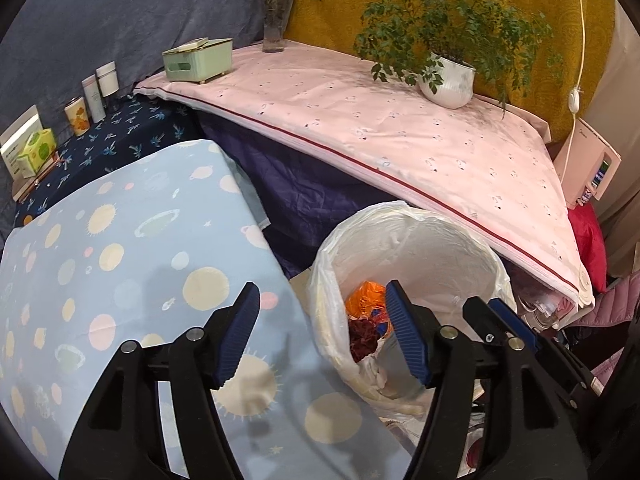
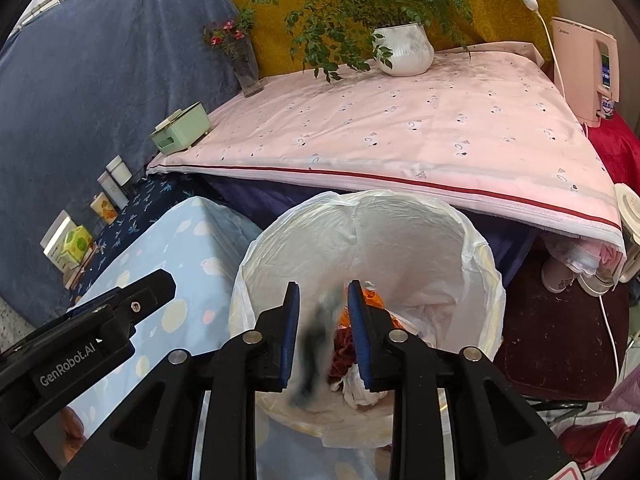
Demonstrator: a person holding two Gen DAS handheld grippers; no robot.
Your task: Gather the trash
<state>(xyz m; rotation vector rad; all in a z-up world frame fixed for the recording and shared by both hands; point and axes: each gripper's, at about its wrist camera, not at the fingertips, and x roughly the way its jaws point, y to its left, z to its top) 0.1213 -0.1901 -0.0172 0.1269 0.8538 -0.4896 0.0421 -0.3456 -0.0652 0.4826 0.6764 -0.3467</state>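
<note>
A white bin lined with a white plastic bag stands between the light blue table and the pink table; it also shows in the left wrist view. Inside lie an orange wrapper, dark red scraps and white crumpled paper. My right gripper is open over the bin's mouth, and a blurred grey-black piece of trash is between its fingers, falling into the bin. My left gripper is open and empty above the blue table's edge beside the bin.
The light blue planet-print cloth covers the near table. The pink cloth table behind holds a potted plant, a flower vase and a green box. Jars and boxes stand far left. A pink appliance stands at right.
</note>
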